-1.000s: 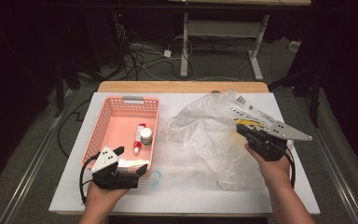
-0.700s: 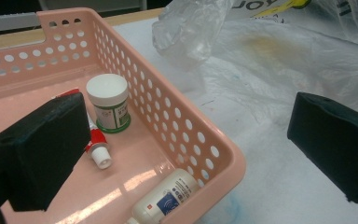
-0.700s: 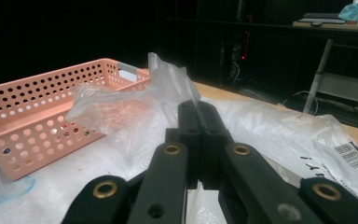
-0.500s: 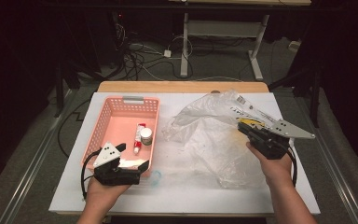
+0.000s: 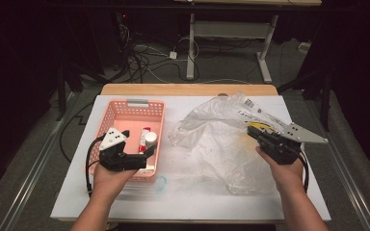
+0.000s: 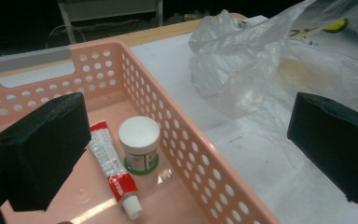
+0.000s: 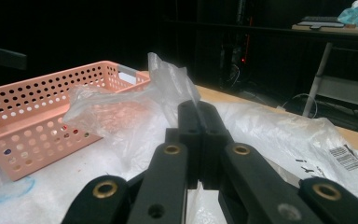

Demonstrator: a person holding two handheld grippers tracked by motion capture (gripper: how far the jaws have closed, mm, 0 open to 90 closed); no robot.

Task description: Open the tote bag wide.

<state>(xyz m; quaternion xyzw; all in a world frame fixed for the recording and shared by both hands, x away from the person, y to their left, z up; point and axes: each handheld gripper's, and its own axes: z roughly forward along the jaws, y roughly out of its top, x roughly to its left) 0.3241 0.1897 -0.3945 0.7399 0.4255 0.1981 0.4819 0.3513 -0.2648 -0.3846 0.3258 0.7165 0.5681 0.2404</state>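
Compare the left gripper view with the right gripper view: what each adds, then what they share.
Left gripper view adds: a toothpaste tube and a white-lidded jar in the pink basket, framed by the open jaws of the left tool. Right gripper view adds: the right tool shut on the plastic bag, and a barcode label. Shared: basket, bag, white tabletop.

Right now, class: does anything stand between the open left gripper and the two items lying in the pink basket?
Nothing visible does. The left gripper hangs open above the basket, whose top is uncovered. The white-lidded jar and toothpaste tube lie exposed on its floor. The plastic bag lies outside, beside the basket.
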